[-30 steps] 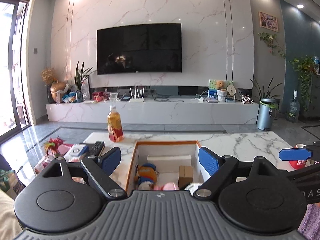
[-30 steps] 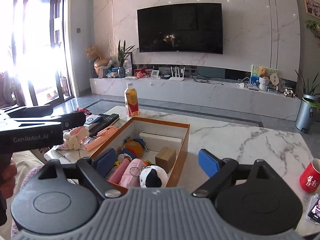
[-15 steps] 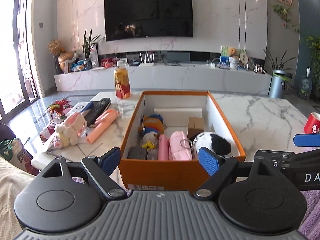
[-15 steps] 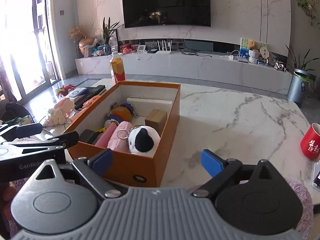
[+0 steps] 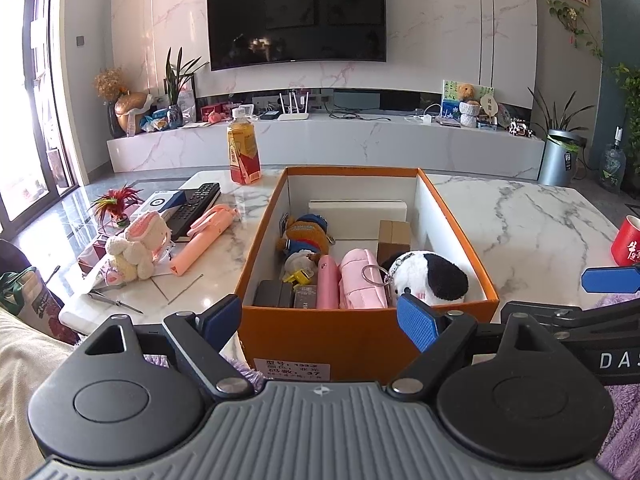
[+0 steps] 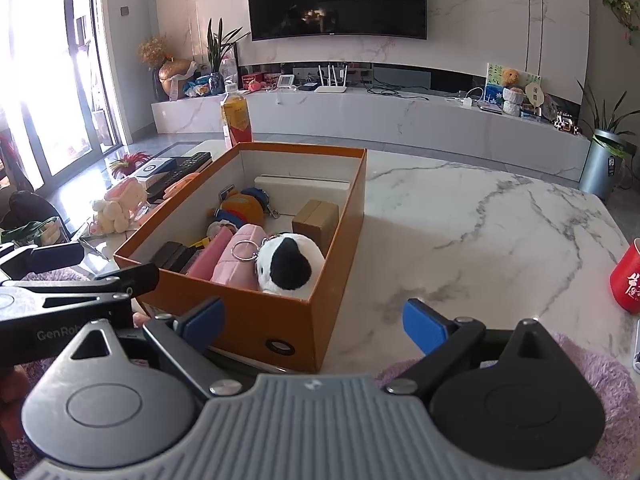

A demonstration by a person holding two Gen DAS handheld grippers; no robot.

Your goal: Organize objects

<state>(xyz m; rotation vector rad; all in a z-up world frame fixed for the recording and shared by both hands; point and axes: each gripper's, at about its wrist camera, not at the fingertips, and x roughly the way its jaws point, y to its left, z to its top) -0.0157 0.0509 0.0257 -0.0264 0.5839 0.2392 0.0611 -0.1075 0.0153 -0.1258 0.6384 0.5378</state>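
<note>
An orange box stands on the marble table. It holds a black-and-white plush, a pink pouch, a pink case, an orange plush keychain, a small cardboard box and a white box. My left gripper is open and empty, just before the box's near wall. My right gripper is open and empty at the box's near right corner.
Left of the box lie a bunny plush, a pink selfie stick, a remote and scissors. A drink bottle stands behind. A red cup stands at the right edge of the marble table.
Both grippers have pulled back and tilted down, so the box now shows whole and lower in view. Both stayed open.
</note>
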